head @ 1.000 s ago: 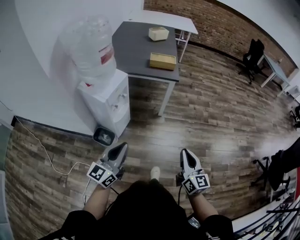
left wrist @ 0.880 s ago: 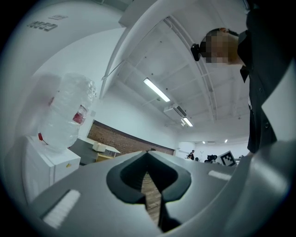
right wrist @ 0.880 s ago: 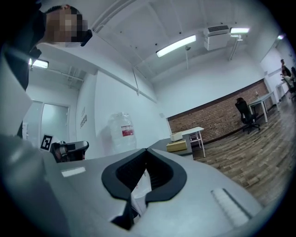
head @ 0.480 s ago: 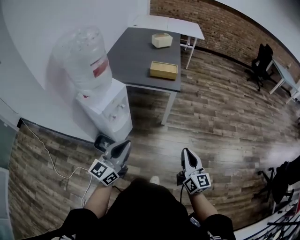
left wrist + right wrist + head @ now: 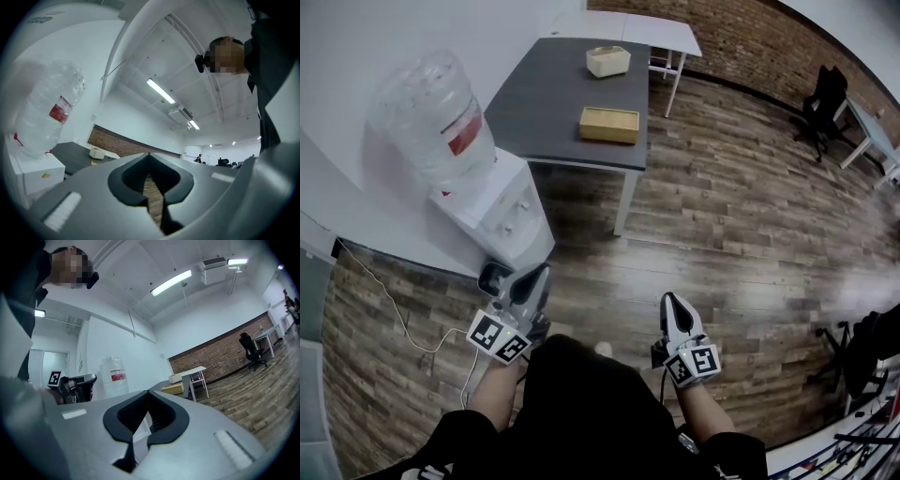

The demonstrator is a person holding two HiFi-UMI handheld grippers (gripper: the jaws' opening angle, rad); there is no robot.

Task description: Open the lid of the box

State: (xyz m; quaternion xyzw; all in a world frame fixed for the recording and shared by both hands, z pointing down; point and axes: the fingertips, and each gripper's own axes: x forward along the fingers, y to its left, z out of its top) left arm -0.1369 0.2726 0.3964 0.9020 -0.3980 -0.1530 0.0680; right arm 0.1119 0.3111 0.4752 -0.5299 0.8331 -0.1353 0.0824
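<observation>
Well, since your grey left gripper (image 5: 538, 274) and grey right gripper (image 5: 669, 302) are both closed and empty, walk up square to the dark grey table (image 5: 553, 94) well ahead, where the flat tan box (image 5: 609, 124) sits, before opening either.

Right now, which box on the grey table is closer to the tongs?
The flat tan box, lying by the near edge of the table. The cream box is taller, paler and sits further back.
</observation>
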